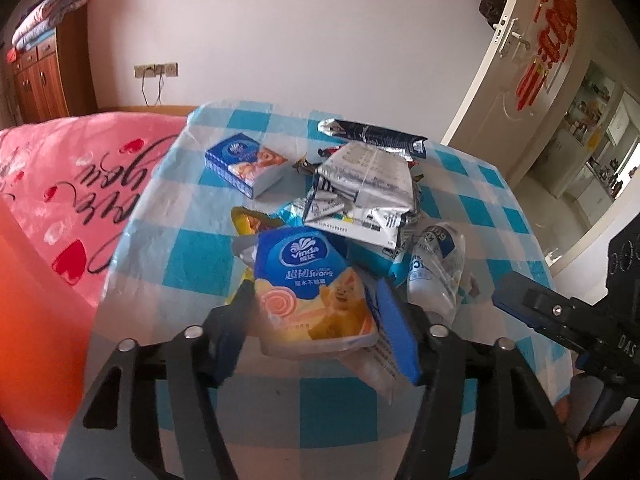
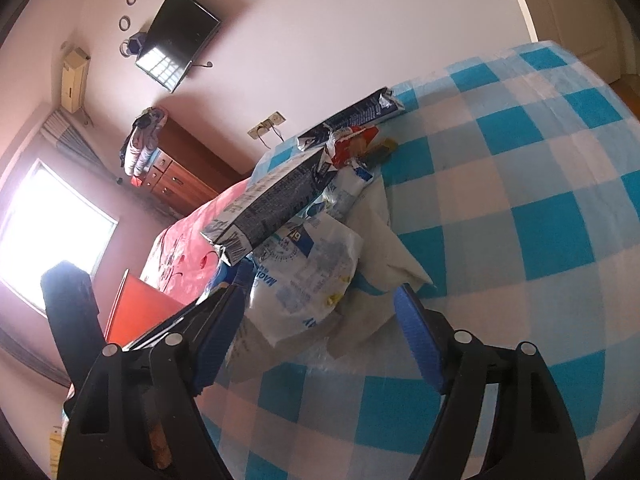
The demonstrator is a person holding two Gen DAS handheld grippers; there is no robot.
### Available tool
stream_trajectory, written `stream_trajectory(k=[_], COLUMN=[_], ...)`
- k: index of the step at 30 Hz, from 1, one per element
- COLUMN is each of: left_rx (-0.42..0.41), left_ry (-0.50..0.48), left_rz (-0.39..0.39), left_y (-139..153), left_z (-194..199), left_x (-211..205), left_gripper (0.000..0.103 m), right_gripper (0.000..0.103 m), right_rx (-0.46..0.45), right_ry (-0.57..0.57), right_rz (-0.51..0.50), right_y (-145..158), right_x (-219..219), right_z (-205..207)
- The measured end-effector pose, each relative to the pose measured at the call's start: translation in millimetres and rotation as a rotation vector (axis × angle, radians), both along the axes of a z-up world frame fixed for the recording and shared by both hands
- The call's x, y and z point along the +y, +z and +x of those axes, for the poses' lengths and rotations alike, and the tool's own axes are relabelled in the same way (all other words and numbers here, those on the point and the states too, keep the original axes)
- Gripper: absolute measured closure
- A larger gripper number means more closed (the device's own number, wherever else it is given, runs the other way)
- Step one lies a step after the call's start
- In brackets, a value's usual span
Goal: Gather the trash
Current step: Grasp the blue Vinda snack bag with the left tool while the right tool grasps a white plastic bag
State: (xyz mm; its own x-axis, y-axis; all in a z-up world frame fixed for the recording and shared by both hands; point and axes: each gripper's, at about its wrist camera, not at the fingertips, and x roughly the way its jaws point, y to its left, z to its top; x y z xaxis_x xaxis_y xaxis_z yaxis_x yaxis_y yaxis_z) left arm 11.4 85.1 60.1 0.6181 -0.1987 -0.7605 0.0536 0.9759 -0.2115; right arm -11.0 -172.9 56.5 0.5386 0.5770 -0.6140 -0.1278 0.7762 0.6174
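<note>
While the left hand-held gripper [image 1: 316, 316] pinches a soft, light tissue pack [image 1: 316, 296] near the bench's [image 1: 192, 256] front edge, the right hand-held gripper [image 2: 320, 320] gapes empty; crinkly wrappers [image 1: 360, 188] want edge grips.

Bare checked tablecloth [image 2: 520, 208] lies right of the trash pile [image 2: 304, 240]; bed [image 1: 60, 200] flanks the left.
</note>
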Motion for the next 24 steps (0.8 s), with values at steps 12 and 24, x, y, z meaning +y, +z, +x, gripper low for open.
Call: stream_trajectory(k=[12, 24], left_rx=[-0.016, -0.013], left_ry=[0.008, -0.01], left_rz=[-0.048, -0.099], left_y=[-3, -8], left_z=[-8, -26], left_x=[-3, -8], left_gripper=[0.053, 0.054], right_gripper=[0.019, 0.028], right_rx=[-0.053, -0.043], right_ry=[0.035, 0.046], right_rz=[-0.091, -0.074], right_y=[-1, -13], right_x=[29, 44], right_z=[6, 14])
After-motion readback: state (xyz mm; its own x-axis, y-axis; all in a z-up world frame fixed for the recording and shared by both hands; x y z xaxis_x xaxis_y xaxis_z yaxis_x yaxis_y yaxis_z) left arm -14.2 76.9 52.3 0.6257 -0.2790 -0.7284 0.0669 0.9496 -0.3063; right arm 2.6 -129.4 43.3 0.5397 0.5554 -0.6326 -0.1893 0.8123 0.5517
